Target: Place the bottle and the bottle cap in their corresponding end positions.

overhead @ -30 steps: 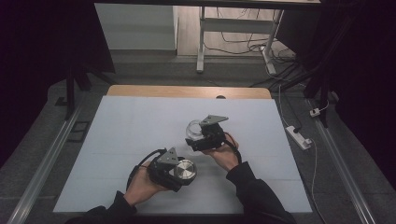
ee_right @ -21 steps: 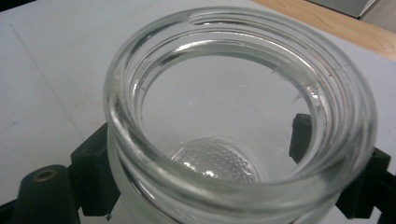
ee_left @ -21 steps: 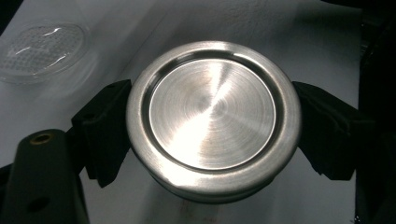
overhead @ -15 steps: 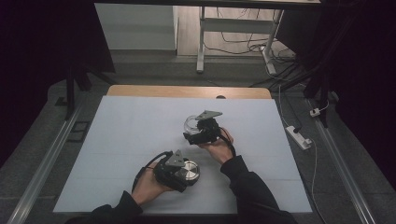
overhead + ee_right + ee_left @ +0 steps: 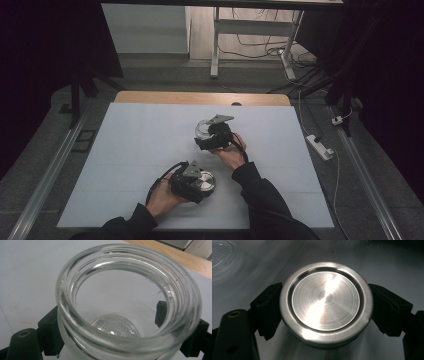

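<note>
Your left gripper (image 5: 197, 181) has its 2 jaws clamped on the sides of a round metal lid (image 5: 325, 303), flat top facing up. Your right gripper (image 5: 207, 134) has its 2 jaws clamped on an open glass jar (image 5: 125, 302), which sits upright. On the white table (image 5: 125, 150), the lid sits nearer you than the jar, apart from it.

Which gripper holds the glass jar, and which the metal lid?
The right gripper clamps the open glass jar, farther up the table. The left gripper clamps the round steel lid, nearer the person.
</note>
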A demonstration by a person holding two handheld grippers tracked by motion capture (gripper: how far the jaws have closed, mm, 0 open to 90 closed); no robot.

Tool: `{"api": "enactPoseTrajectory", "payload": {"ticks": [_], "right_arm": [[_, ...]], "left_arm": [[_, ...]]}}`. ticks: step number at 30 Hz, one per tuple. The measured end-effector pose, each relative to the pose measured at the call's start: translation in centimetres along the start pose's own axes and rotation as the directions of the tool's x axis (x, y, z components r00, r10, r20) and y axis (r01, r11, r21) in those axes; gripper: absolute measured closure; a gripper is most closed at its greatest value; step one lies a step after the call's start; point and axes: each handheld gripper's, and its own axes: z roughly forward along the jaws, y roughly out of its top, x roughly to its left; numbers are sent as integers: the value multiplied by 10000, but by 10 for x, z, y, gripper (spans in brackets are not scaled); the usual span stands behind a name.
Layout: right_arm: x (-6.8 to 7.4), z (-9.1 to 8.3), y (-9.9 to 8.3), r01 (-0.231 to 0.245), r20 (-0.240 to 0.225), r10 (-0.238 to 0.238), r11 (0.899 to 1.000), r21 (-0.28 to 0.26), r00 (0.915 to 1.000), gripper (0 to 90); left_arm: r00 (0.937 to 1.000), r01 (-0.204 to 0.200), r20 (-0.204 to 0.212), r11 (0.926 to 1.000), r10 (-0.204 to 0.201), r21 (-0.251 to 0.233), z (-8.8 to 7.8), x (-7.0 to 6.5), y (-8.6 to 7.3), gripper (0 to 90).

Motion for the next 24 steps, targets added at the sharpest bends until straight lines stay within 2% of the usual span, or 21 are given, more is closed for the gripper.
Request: {"api": "enactPoseTrajectory", "payload": {"ticks": [14, 24], "right_arm": [[-3, 7, -2, 124, 125, -124, 9999, 21, 9998, 145], [-2, 9, -5, 179, 94, -179, 9998, 12, 9998, 143]], "left_arm": [[9995, 9, -300, 9990, 5, 454, 13, 4, -2, 185], [9999, 60, -130, 9987, -53, 512, 15, 7, -3, 182]]}}
